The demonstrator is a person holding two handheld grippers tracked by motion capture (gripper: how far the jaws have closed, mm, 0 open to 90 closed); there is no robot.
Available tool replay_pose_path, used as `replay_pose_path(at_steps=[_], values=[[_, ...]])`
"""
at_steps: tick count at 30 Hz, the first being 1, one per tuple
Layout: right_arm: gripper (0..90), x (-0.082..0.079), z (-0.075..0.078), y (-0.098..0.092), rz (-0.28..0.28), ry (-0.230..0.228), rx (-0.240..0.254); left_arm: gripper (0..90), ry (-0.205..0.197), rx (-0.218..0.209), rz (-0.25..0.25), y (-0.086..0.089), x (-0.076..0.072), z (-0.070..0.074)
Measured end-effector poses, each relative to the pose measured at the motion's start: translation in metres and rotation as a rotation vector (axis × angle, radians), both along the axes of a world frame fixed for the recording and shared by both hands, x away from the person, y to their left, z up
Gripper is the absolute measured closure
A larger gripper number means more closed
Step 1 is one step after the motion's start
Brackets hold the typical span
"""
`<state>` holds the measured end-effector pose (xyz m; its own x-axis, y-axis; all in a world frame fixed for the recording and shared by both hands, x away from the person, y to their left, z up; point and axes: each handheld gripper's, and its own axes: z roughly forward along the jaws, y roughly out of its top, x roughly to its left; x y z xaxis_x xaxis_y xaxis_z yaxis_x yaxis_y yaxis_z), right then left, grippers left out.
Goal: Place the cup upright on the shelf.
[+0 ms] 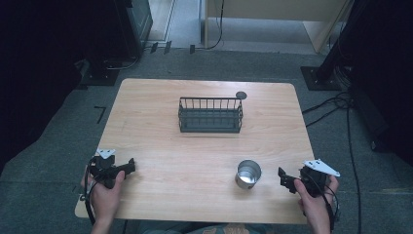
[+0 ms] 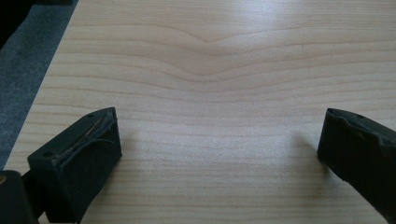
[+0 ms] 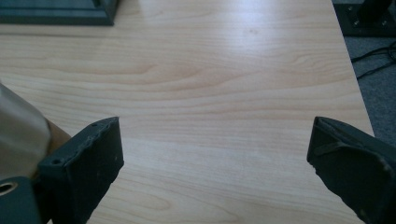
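Observation:
A shiny metal cup (image 1: 248,174) stands upright near the table's front right; its side shows at the left edge of the right gripper view (image 3: 18,135). A black wire rack (image 1: 210,115) sits at the table's middle back, its base in the right gripper view's top left corner (image 3: 56,11). My right gripper (image 1: 284,178) hovers just right of the cup, pointing left, open with bare wood between its jaws (image 3: 215,154). My left gripper (image 1: 129,166) rests at the front left, pointing right, open and empty (image 2: 219,154).
A small dark round disc (image 1: 240,95) lies just behind the rack's right end. The light wooden table (image 1: 160,146) has grey carpet around it, with cables (image 1: 331,105) on the floor to the right and dark stands at the back.

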<state>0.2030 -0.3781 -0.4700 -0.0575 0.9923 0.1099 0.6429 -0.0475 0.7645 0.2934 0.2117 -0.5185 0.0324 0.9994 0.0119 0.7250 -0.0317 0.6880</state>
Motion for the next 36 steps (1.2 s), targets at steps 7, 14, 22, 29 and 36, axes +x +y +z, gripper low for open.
replay_pose_path(at_steps=[7, 14, 22, 29, 36], values=[[1.5, 0.005, 0.014, 0.013, 0.027, -0.010, 0.003, 0.0, 0.000, 0.000, 0.000, 0.000, 0.000, 0.000], [1.4, 0.007, 0.023, 0.024, 0.047, -0.026, 0.006, 0.0, 0.000, -0.001, 0.001, 0.000, 0.000, 0.000], [0.0, 0.011, 0.033, 0.043, 0.103, -0.043, 0.020, 0.0, 0.000, 0.000, 0.000, 0.000, 0.000, 0.000], [0.0, 0.013, 0.039, 0.061, 0.154, -0.052, 0.028, 0.0, 0.000, 0.000, 0.001, 0.000, 0.000, 0.000], [0.0, 0.012, 0.040, 0.074, 0.187, -0.051, 0.029, 0.0, 0.000, 0.000, 0.000, 0.000, 0.000, 0.000]])
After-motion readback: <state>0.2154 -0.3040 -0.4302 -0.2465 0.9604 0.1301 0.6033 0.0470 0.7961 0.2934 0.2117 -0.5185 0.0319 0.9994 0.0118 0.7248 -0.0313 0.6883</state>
